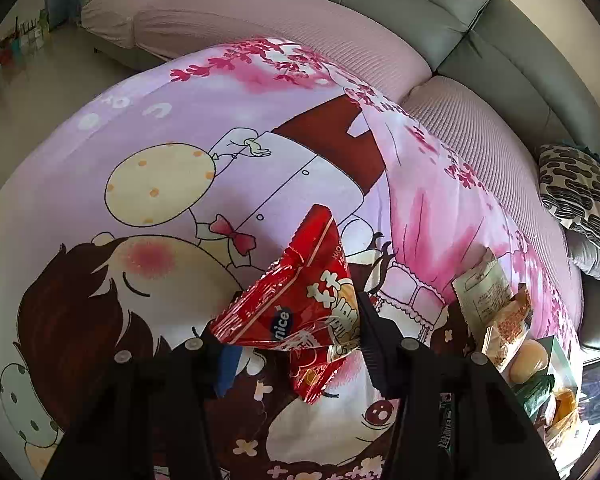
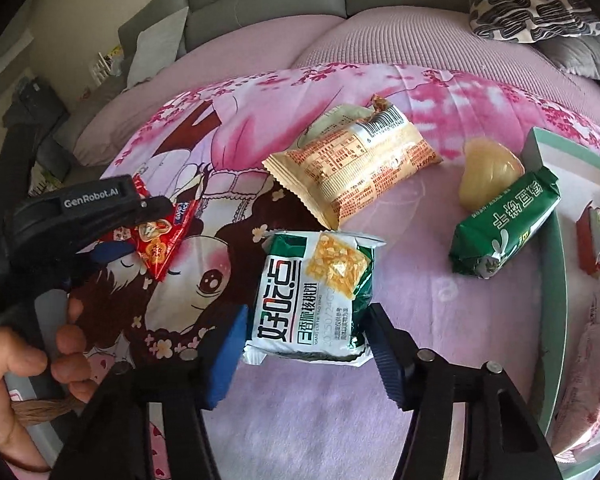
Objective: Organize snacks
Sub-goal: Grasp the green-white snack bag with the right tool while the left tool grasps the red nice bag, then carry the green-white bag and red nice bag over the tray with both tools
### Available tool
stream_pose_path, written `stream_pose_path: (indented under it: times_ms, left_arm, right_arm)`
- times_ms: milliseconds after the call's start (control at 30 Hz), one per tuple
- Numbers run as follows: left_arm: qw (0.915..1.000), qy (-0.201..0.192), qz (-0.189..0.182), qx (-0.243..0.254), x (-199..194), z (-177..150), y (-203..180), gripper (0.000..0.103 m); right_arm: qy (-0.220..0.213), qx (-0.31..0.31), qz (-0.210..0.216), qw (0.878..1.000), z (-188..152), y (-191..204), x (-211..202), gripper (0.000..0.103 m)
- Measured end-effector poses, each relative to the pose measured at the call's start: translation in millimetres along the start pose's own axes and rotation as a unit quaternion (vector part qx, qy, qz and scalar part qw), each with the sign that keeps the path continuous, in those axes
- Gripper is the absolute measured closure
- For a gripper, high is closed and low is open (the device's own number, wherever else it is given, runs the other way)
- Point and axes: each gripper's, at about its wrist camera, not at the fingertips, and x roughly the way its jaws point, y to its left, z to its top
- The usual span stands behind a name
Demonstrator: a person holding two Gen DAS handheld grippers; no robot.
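Snacks lie spread on a pink cartoon blanket (image 2: 380, 420) over a sofa. The left gripper (image 1: 292, 332) is clenched on a red packet (image 1: 300, 300), pinching its crinkled lower part between the pads. The right gripper (image 2: 304, 336) has its jaws around a green-and-white biscuit pack (image 2: 312, 292); the pads seem to touch its sides, so I judge it grasped, but only at the near end. Both holds are on thin foil, so a packet may slip or swing when lifted. A beige packet (image 2: 356, 164) touches the biscuit pack's far corner and may be dragged. A green pack (image 2: 504, 224) leans on the tray (image 2: 556, 264) rim.
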Motion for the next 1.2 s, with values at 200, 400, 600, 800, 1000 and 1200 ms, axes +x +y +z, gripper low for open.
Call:
stream_pose_path:
  times_ms: [200,400,600,800,1000,1200]
  left_arm:
    - [0.9999,-0.003,-0.004,0.010,-7.0,-4.0,-8.0,0.051]
    - [0.9991,-0.021,-0.029,0.021,-27.5,-9.2,-19.9,0.051]
    - [0.9971,-0.050,-0.043,0.039,-53.2,-16.7,-34.8,0.051]
    - [0.9946,-0.074,-0.053,0.051,-76.1,-22.0,-45.2,0.051]
    - [0.9914,-0.089,-0.065,0.069,-91.8,-30.8,-61.1,0.051]
    - [0.9881,-0.095,-0.083,0.089,-101.4,-43.1,-80.1,0.051]
  right_arm:
    - [-0.001,0.007,0.006,1.000,-0.9,-3.2,-5.7,0.044]
    - [-0.009,0.011,0.013,1.000,-0.7,-8.0,-18.3,0.046]
    - [-0.031,0.014,0.020,0.999,-0.9,-14.9,-40.6,0.047]
    - [-0.072,0.020,0.018,0.997,2.2,-23.6,-76.3,0.047]
    - [-0.098,0.035,0.014,0.994,2.5,-38.8,-103.5,0.047]
    - [-0.114,0.048,-0.001,0.992,1.3,-57.8,-122.3,0.047]
